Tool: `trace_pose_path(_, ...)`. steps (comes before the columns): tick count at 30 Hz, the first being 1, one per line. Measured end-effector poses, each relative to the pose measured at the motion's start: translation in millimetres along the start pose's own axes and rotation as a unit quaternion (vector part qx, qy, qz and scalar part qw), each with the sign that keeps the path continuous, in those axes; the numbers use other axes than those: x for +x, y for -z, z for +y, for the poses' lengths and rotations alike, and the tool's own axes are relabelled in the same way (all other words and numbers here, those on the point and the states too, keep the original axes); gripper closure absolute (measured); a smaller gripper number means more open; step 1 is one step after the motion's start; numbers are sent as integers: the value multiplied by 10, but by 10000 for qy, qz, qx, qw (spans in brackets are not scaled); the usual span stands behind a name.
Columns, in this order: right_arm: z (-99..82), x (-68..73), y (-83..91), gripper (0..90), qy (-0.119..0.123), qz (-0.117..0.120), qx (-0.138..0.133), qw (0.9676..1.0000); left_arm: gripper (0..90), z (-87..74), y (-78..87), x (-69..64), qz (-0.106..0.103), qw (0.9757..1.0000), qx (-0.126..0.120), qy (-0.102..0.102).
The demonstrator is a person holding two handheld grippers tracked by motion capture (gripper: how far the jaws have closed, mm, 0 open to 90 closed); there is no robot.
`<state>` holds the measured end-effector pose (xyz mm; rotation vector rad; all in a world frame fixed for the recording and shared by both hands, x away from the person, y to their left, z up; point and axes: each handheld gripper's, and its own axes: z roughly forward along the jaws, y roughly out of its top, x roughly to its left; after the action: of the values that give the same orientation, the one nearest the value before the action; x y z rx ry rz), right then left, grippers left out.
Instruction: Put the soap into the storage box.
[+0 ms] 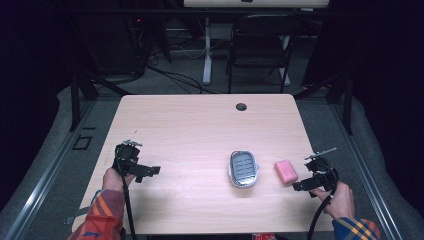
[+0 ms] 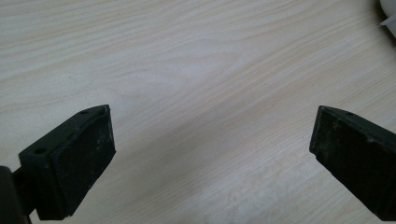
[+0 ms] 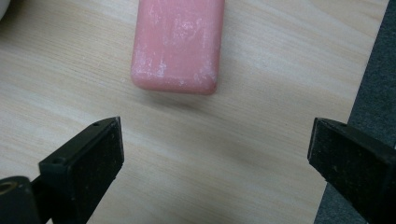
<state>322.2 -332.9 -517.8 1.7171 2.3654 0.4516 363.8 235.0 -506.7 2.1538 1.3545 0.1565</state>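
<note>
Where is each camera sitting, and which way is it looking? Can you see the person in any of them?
High view: sits above the person's side, looking forward and down on the table; both forearms, hands, the left claw and right claw show.
Left gripper view: rides the left claw, looking down at bare wood; its two black jaws show.
Right gripper view: rides the right claw, facing the pink soap; its jaws show.
Shared: the soap shows in the high view and the right gripper view.
</note>
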Motion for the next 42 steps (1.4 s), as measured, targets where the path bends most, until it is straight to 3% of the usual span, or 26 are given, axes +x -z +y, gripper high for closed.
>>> trace_pose_path(12,42,19,-3,34,25,21,59,10000,0,1,-4,5,-28,10000,-9,15)
trace_pose_path(25,204,4,25,24,25,108,88,9999,0,7,-10,-1,-25,10000,10,21)
trace_pose_path(42,590,101,-163,0,87,254,342,9991,0,5,-14,5,-32,10000,5,33)
